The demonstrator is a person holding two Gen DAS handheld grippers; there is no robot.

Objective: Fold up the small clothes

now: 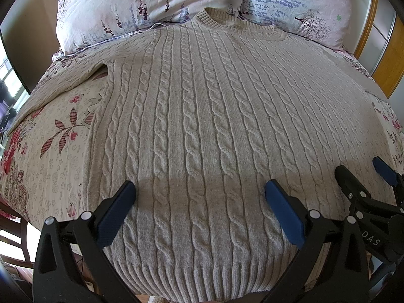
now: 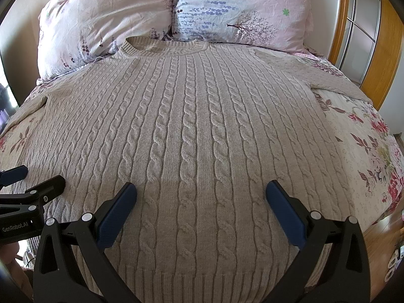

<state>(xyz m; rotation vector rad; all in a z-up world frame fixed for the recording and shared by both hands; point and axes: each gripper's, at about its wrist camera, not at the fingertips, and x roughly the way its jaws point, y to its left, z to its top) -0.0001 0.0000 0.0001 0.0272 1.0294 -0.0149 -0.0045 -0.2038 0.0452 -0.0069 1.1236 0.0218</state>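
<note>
A beige cable-knit sweater [image 1: 202,116] lies flat and face up on the bed, collar toward the pillows, hem at the near edge; it also shows in the right wrist view [image 2: 197,126]. Its left sleeve [image 1: 63,85] stretches out to the left, its right sleeve [image 2: 328,78] to the right. My left gripper [image 1: 200,192] is open and empty above the lower left body. My right gripper [image 2: 200,192] is open and empty above the lower right body. Each gripper shows at the edge of the other's view, the right one [image 1: 363,174] and the left one [image 2: 40,176].
A floral bedspread [image 1: 50,151] covers the bed under the sweater. Two floral pillows [image 2: 106,20] [image 2: 242,10] lie at the head. A wooden-framed sliding door [image 2: 363,25] stands at the right. A wooden chair [image 1: 12,229] stands at the bed's left edge.
</note>
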